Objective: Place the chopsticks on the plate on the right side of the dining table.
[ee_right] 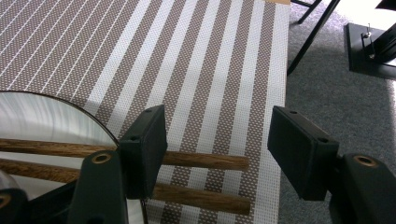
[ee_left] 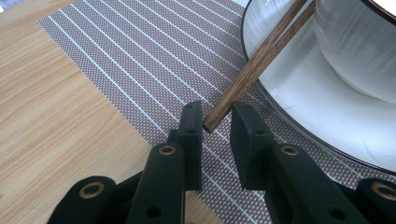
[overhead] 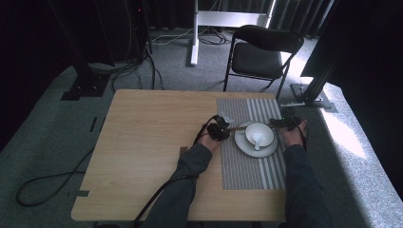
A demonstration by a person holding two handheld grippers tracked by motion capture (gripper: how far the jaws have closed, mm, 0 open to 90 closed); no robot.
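the pair of dark wooden chopsticks (ee_right: 201,179) already lies across the white round plate (ee_left: 299,93), ends past its 3 and 9 o'clock rims, over the striped woven placemat (ee_right: 210,70). what's left looks like letting go and backing off. the right gripper (ee_right: 215,154) gapes wide, gripping nothing. the left gripper (ee_left: 217,123) brackets the tips narrowly; whether it is touching them is hard to tell. the white bowl (overhead: 259,133) holds a spoon, too small to make out clearly.
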